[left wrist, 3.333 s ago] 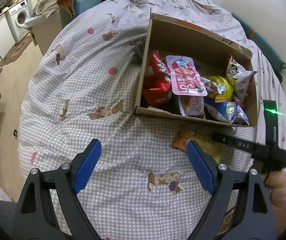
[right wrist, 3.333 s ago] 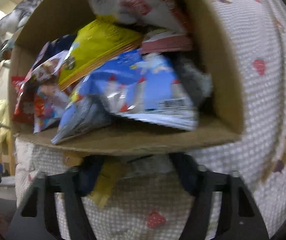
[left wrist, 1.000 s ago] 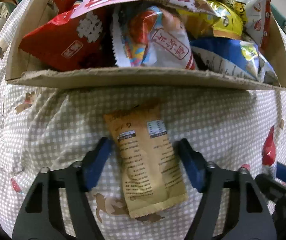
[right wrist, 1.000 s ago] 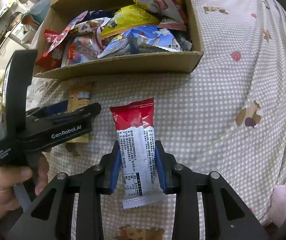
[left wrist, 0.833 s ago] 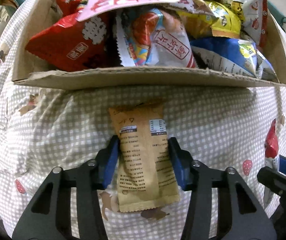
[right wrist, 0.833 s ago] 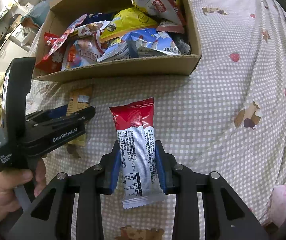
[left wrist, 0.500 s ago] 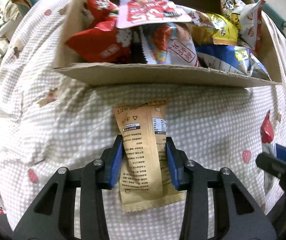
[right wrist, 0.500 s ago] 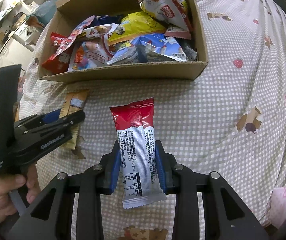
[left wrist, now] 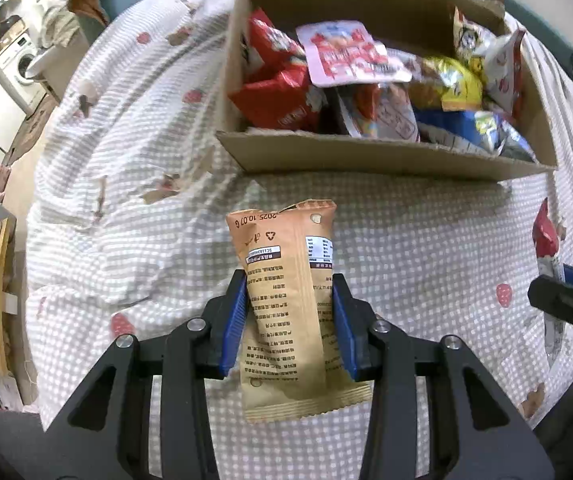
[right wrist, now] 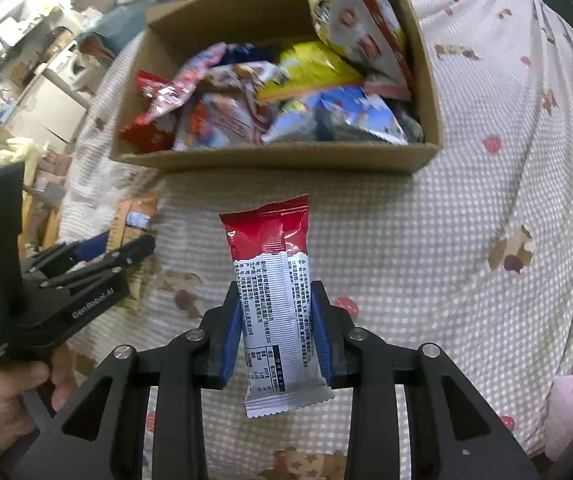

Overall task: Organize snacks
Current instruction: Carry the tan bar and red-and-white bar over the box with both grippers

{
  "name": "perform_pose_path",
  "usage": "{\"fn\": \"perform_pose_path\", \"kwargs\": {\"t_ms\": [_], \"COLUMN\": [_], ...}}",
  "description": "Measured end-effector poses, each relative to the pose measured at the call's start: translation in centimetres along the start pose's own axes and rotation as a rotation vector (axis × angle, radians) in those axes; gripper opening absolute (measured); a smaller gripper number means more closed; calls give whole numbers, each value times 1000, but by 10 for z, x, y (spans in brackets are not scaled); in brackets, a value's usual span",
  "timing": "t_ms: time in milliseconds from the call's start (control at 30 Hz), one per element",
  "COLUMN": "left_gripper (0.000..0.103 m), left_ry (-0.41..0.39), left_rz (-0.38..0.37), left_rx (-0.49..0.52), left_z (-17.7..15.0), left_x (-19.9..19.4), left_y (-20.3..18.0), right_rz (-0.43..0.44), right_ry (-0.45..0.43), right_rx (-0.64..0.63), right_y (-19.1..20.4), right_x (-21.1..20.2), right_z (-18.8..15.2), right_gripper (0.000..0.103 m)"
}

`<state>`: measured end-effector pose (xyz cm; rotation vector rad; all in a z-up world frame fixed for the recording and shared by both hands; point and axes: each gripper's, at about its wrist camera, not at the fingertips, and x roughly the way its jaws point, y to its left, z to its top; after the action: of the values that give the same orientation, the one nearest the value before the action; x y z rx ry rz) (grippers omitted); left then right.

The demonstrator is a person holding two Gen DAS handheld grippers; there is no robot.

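On left wrist view: left gripper (left wrist: 289, 320) clamps tan bar (left wrist: 286, 300) above checked bedspread (left wrist: 134, 184); box (left wrist: 366, 158) ahead, washer (left wrist: 18, 68) far left.
Right wrist view: right gripper (right wrist: 276, 334) clamps red bar (right wrist: 276, 304) before the box, same bedspread, cluttered room behind.

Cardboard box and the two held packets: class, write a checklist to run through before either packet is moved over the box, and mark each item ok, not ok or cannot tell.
1. Left gripper shut on the tan packet: ok.
2. Right gripper shut on the red and white packet: ok.
3. Both packets clear of the checked bedspread: cannot tell.
4. Cardboard box open on top: ok.
5. Free room in the box: not ok, snack bags pile up to the rim.
6. Grippers apart from each other: ok.
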<state>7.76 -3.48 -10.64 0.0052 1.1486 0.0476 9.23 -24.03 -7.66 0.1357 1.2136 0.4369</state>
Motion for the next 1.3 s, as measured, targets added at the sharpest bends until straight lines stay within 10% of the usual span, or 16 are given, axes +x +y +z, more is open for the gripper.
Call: {"fn": "perform_pose_path", "kwargs": {"t_ms": [467,1300], "left_gripper": [36,36], "left_ry": [-217,-305], "left_rz": [7,9], "left_rx": [35,73], "left_z": [36,143], "left_x": [-81,-71], "left_y": [0,-12], "right_rz": [153,119], "right_ry": [-265,-360], "right_rx": [18,60], "right_y": [7,-21], "right_x": [-65,-55], "right_z": [23,100], "right_gripper": [33,33]}}
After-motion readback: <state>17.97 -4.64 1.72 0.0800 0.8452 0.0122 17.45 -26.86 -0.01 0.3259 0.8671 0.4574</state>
